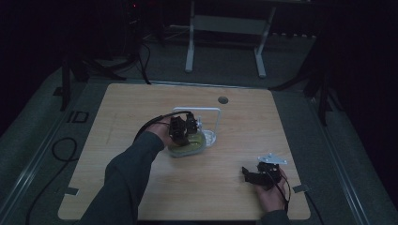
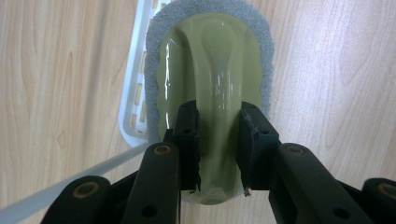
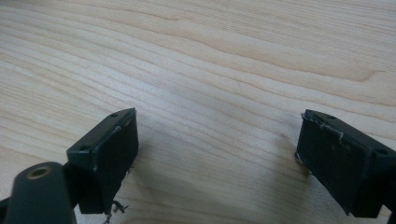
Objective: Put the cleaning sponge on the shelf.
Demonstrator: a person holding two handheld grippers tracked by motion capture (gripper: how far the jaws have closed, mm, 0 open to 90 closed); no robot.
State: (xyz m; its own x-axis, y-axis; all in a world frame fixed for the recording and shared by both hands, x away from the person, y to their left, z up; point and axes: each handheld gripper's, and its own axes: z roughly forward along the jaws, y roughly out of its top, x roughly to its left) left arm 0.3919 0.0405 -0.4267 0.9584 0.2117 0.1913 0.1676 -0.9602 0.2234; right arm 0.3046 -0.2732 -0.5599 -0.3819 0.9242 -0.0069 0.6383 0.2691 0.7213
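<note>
Scrubber: olive-green scrubber (image 2: 212, 84) with a glossy moulded handle and a grey abrasive pad round its rim, lying at mid-table, partly over the near edge of a white rack.
Left gripper: left gripper (image 2: 219, 149) comes down on the scrubber from above; its two black jaws are closed against either side of the raised handle ridge, holding it.
White rack: white plastic rack (image 2: 130, 93) with slotted sides shows at the scrubber's left in the left gripper view; most of it is hidden under the scrubber, and a thin white wire bar (image 1: 206, 110) arches over its far side in the high view.
Right gripper: right gripper (image 3: 215, 163) sits near the table's near right corner, jaws spread wide with nothing but bare wood between them.
Table: light wooden table (image 1: 141, 103) with a round grommet hole (image 1: 223, 100) near its far edge.
Hard to make out: the high view is very dim, so the left gripper (image 1: 180, 129) and scrubber (image 1: 187, 147) merge into a dark cluster; the rack's shape there is probably a small drainer, but that is uncertain.
Cut off: the person's left sleeve (image 1: 124, 183) and right hand (image 1: 272, 194) run off the bottom edge.
</note>
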